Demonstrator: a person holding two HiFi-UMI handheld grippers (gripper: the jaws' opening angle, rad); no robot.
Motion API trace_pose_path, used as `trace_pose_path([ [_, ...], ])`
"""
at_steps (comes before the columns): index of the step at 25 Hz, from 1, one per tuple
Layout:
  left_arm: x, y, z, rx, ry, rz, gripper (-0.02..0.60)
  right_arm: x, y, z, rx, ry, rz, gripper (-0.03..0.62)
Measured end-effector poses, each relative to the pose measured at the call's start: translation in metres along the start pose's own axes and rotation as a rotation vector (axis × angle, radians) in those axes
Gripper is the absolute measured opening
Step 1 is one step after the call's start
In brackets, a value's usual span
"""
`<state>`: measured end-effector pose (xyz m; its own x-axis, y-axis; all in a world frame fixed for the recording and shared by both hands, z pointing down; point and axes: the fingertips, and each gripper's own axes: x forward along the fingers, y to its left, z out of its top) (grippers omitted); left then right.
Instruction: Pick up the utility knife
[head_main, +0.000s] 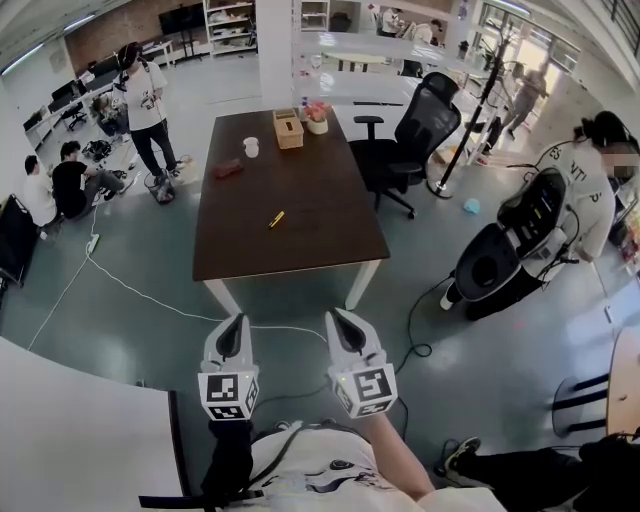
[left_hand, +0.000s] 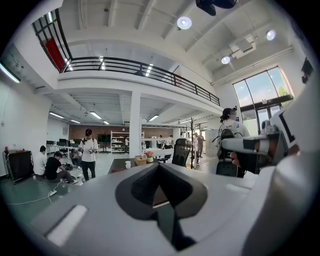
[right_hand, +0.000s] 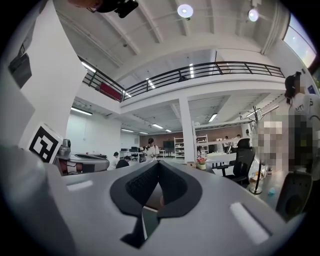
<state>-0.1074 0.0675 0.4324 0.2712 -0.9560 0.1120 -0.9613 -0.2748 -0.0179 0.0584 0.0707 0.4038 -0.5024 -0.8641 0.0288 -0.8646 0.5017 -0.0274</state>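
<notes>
Utility knife: slim yellow bar on table; left tool, right tool pressed together.

Grey-green floor, dark brown table, black office chair.

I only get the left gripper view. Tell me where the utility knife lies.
Observer: The head view shows the yellow utility knife lying by itself near the middle of the dark table.
Operator: Report the right tool.
Observer: The right tool has its jaws together, with nothing between them.
Operator: Say where the tools are relative to the table.
Observer: Both hang over the floor, short of the table's near edge, with the left tool beside the right.
</notes>
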Motion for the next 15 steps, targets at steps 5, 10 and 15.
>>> trace_pose_path([
  [5,-0.001,-0.004,-0.002,-0.008,0.013,0.011,-0.002,-0.002,-0.001,-0.003,-0.001,0.016,0.014,-0.002],
  [10,0.003,-0.004,-0.005,-0.011,0.023,0.037,-0.002,0.000,-0.012,-0.009,0.009,0.029,0.000,-0.002],
  [15,0.008,-0.018,-0.008,-0.023,0.032,0.051,-0.002,-0.004,-0.021,-0.008,0.012,0.029,0.015,-0.002],
])
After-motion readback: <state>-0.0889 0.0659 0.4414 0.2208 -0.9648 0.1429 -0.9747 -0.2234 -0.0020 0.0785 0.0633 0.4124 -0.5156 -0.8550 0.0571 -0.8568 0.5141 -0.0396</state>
